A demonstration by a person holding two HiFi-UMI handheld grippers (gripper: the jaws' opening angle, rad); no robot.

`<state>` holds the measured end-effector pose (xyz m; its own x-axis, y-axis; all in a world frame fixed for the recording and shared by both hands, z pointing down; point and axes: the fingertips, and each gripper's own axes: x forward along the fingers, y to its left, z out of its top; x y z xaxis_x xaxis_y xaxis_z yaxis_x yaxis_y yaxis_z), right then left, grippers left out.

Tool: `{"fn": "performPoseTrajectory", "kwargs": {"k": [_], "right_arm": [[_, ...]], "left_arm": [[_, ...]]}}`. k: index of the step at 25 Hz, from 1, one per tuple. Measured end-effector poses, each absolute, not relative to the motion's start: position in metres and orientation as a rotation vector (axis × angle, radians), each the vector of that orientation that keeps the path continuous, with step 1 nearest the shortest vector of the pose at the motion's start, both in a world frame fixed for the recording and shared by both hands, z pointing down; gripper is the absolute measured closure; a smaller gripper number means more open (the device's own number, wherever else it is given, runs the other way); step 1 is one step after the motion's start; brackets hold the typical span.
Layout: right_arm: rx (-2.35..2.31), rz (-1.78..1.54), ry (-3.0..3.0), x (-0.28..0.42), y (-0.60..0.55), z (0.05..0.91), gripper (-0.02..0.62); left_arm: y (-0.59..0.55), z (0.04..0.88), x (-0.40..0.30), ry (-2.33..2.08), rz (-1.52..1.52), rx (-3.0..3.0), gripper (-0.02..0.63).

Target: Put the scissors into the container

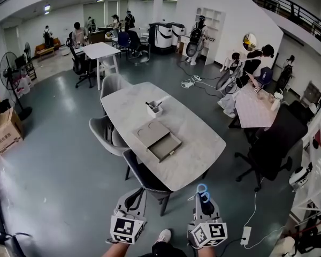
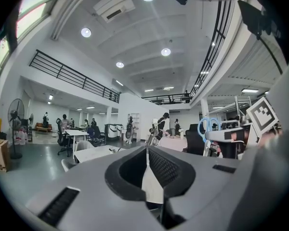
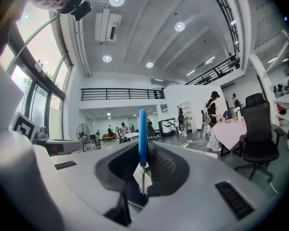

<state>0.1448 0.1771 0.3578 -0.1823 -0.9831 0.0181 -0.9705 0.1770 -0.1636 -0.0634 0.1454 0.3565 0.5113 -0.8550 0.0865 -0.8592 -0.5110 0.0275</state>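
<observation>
Blue-handled scissors [image 1: 203, 191] stand upright in my right gripper [image 1: 204, 203], handles up, held in front of my body short of the marble table [image 1: 198, 143]. In the right gripper view the blue handle [image 3: 142, 134] rises edge-on from between the jaws of my right gripper [image 3: 143, 165], which is shut on the metal part. My left gripper [image 1: 132, 201] hangs beside it with its jaws together and nothing in them; in the left gripper view [image 2: 146, 162] the scissors [image 2: 205, 128] show to its right. A small white container [image 1: 154, 110] stands at mid-table with slim items in it.
A grey flat drawer-like box [image 1: 158, 139] lies on the table in front of the container. Grey chairs [image 1: 144, 178] line the table's left and near side. A black office chair [image 1: 270, 149] and a pink-covered table [image 1: 254, 108] stand to the right. People work at the back.
</observation>
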Motion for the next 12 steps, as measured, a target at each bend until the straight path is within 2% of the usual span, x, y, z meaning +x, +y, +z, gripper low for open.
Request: {"fn": "performPoseTrajectory", "kwargs": {"k": [12], "right_arm": [[-1.929, -0.236, 2.372, 0.193, 0.086, 0.360, 0.554]], "left_arm": [[0.058, 0.361, -0.021, -1.562, 0.113, 2.621, 0.581]]}}
